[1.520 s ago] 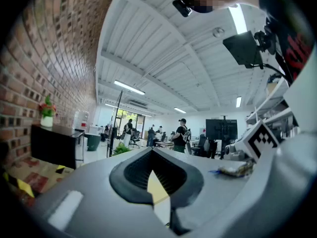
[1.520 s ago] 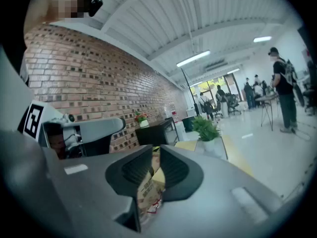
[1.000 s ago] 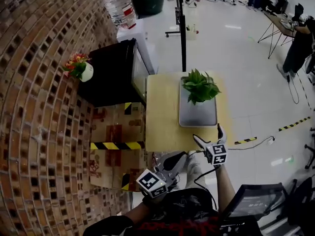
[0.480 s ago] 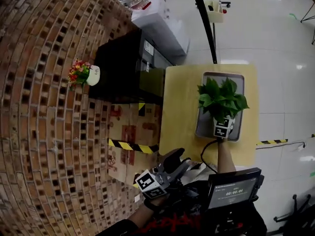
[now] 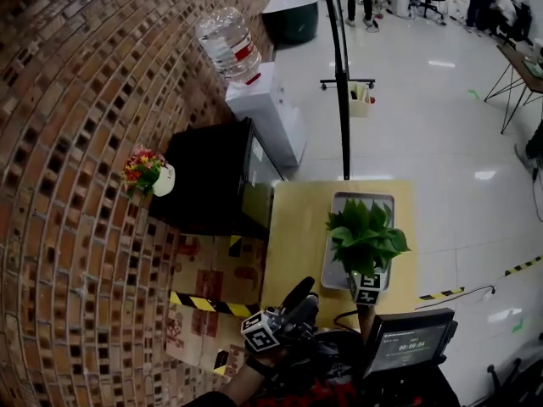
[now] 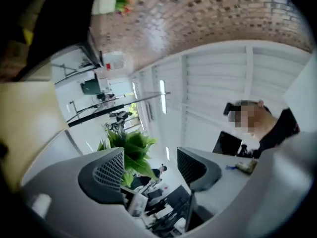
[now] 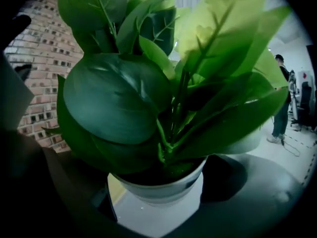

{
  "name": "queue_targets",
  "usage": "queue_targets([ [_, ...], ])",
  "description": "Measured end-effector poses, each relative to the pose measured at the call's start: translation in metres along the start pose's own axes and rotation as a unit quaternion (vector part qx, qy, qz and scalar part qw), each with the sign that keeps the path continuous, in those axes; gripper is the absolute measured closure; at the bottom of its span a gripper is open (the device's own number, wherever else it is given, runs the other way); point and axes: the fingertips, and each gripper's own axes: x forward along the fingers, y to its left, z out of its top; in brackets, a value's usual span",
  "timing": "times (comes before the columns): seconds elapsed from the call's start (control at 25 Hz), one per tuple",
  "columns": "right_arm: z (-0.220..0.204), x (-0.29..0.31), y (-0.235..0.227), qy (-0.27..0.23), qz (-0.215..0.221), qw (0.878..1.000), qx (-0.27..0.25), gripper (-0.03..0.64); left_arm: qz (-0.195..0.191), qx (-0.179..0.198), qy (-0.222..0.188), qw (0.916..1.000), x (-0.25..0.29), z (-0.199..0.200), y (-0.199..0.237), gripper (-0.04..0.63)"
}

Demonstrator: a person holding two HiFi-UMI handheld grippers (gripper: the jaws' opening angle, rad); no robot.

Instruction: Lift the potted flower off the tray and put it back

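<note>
A leafy green plant (image 5: 363, 236) in a white pot (image 7: 158, 190) stands on the grey tray (image 5: 336, 271) on the yellow table (image 5: 297, 227). My right gripper (image 5: 367, 285) reaches under the leaves at the tray's near end. In the right gripper view its dark fingers (image 7: 233, 182) flank the pot at both sides. The jaws are closing, and a thin gap still shows at the pot's left side. My left gripper (image 5: 299, 299) hangs near my body, off the table's near left corner, tilted upward. Its jaws are opening, with nothing between the pads (image 6: 106, 175).
A black cabinet (image 5: 212, 176) stands left of the table, bearing a small white pot of red and yellow flowers (image 5: 148, 172). Behind it is a water dispenser (image 5: 259, 117). A brick wall fills the left. Taped cardboard boxes (image 5: 212, 287) sit below. A screen (image 5: 411, 342) is near my body.
My right gripper has moved forward from the table's near edge to the pot under the leaves. The left gripper has rolled and its jaws have opened.
</note>
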Motion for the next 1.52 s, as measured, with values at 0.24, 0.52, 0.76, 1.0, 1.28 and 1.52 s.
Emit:
queue_targets([
  [0.24, 0.071, -0.044, 0.027, -0.077, 0.034, 0.995, -0.05, 0.071, -0.022, 0.154, 0.067, 0.9855, 0.023, 0.027, 0.0, 0.261],
  [0.52, 0.097, -0.062, 0.026, -0.09, -0.001, 0.993, -0.07, 0.071, 0.013, 0.245, 0.129, 0.9608, 0.021, 0.036, 0.037, 0.256],
  [0.76, 0.102, -0.058, 0.036, -0.09, 0.014, 0.993, -0.069, 0.071, 0.047, 0.253, 0.139, 0.9564, 0.011, 0.038, 0.05, 0.26],
  [1.0, 0.061, -0.038, 0.014, -0.07, 0.0, 0.992, -0.101, 0.072, 0.069, 0.249, 0.155, 0.9534, -0.005, 0.021, 0.055, 0.278],
  [1.28, -0.026, 0.036, -0.04, 0.011, -0.021, 0.997, -0.068, 0.072, 0.162, 0.285, 0.149, 0.933, -0.015, 0.032, 0.064, 0.311],
  [1.52, -0.063, 0.073, -0.066, 0.03, -0.011, 0.997, -0.076, 0.074, 0.196, 0.27, 0.126, 0.9344, -0.01, 0.016, 0.062, 0.336],
])
